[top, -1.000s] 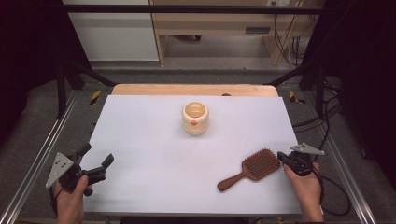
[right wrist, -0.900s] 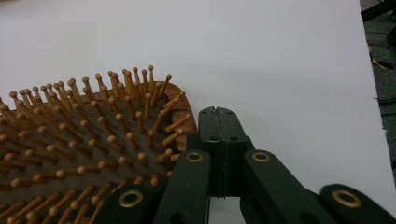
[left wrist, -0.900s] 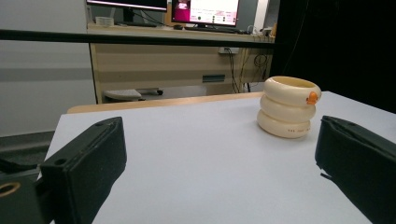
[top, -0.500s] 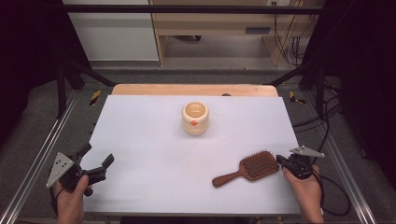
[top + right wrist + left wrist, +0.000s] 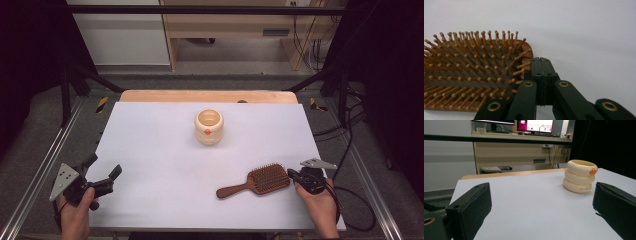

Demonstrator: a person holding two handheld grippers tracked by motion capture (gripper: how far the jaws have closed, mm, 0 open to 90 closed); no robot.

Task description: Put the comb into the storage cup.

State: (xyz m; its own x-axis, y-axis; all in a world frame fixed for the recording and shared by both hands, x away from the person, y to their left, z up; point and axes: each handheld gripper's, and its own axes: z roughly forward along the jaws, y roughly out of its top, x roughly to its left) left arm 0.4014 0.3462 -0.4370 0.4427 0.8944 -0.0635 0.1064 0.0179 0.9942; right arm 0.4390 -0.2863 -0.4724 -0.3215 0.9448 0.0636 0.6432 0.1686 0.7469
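A wooden paddle hairbrush (image 5: 262,179) lies bristles up at the front right of the white table (image 5: 160,150), its handle pointing left. My right gripper (image 5: 291,173) is shut, and its closed tips touch the right edge of the brush head. In the right gripper view the joined jaw tips (image 5: 541,61) press against the rim of the brush (image 5: 474,70). A cream ringed cup (image 5: 208,126) with an orange dot stands upright at the table's middle back. My left gripper (image 5: 105,167) rests at the front left, open and holding nothing, with the cup (image 5: 580,176) far ahead of it (image 5: 541,187).
A wooden strip (image 5: 207,95) runs along the table's far edge. Metal frame rails (image 5: 45,165) flank both sides, and cables (image 5: 350,130) lie on the floor to the right. A desk with monitors (image 5: 534,125) stands beyond the table.
The right gripper has moved left with its shut tips against the brush head. The brush has slid left across the table and turned a little. The left gripper has stayed still.
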